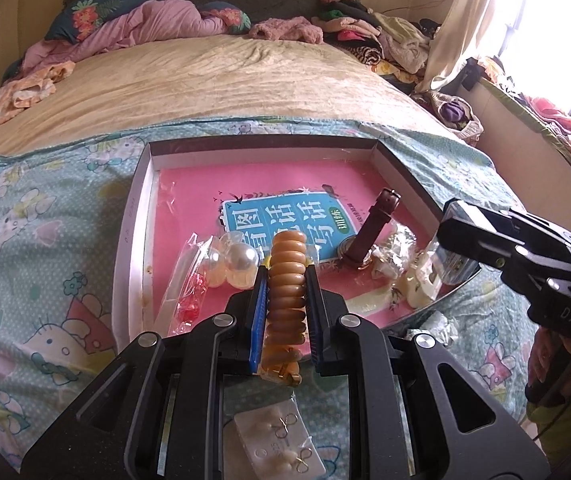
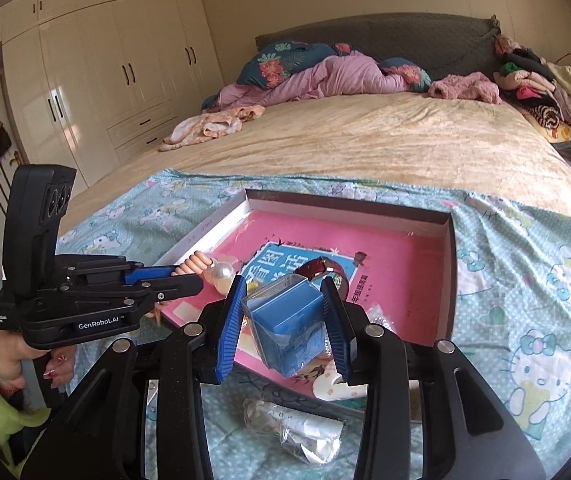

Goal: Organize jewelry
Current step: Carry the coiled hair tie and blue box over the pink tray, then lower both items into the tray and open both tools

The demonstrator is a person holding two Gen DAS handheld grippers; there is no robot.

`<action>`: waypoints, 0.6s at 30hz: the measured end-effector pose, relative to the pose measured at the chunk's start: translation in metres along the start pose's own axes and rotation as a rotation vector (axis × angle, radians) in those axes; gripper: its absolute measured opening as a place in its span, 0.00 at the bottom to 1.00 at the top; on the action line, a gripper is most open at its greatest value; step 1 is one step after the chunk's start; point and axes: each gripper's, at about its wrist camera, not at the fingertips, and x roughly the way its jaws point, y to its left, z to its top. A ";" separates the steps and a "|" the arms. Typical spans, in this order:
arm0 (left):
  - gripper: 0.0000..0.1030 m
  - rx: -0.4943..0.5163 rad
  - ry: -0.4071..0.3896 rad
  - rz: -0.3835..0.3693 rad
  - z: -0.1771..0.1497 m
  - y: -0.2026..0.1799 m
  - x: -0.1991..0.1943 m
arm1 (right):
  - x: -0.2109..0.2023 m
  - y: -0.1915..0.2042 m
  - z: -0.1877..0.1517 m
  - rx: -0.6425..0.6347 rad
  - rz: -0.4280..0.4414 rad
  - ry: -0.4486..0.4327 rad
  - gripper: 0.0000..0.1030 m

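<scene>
Left gripper (image 1: 285, 280): jaws clenched on the amber ribbed spiral hair tie (image 1: 286, 276), above the shallow white cardboard box (image 1: 135, 216). Right gripper (image 2: 285, 320): jaws grasping the clear blue-lined plastic case (image 2: 291, 330). Lower each fully inside the box before releasing.

The coiled hair tie (image 1: 285, 280) looks like glossy amber plastic. The pearls (image 1: 241, 258) shine smooth; the watch strap (image 1: 373, 224) seems matt brown leather. The clear box (image 2: 289, 320) is hard transparent plastic, the tray (image 1: 141, 184) matt cardboard, the printed sheet (image 1: 37, 240) soft cotton cloth.
</scene>
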 end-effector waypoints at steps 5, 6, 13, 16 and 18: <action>0.10 0.006 0.019 0.017 -0.001 0.002 0.010 | 0.021 -0.003 -0.008 0.011 0.007 0.039 0.36; 0.10 0.007 0.021 0.017 -0.002 0.002 0.011 | 0.024 -0.004 -0.008 0.014 0.009 0.044 0.36; 0.10 0.009 0.028 0.024 -0.003 0.002 0.016 | 0.036 -0.011 -0.013 0.043 0.009 0.076 0.38; 0.11 0.009 0.029 0.027 -0.003 0.003 0.016 | 0.032 -0.013 -0.014 0.060 0.004 0.069 0.56; 0.14 0.010 0.028 0.031 -0.004 0.002 0.016 | 0.026 -0.015 -0.015 0.070 0.005 0.057 0.56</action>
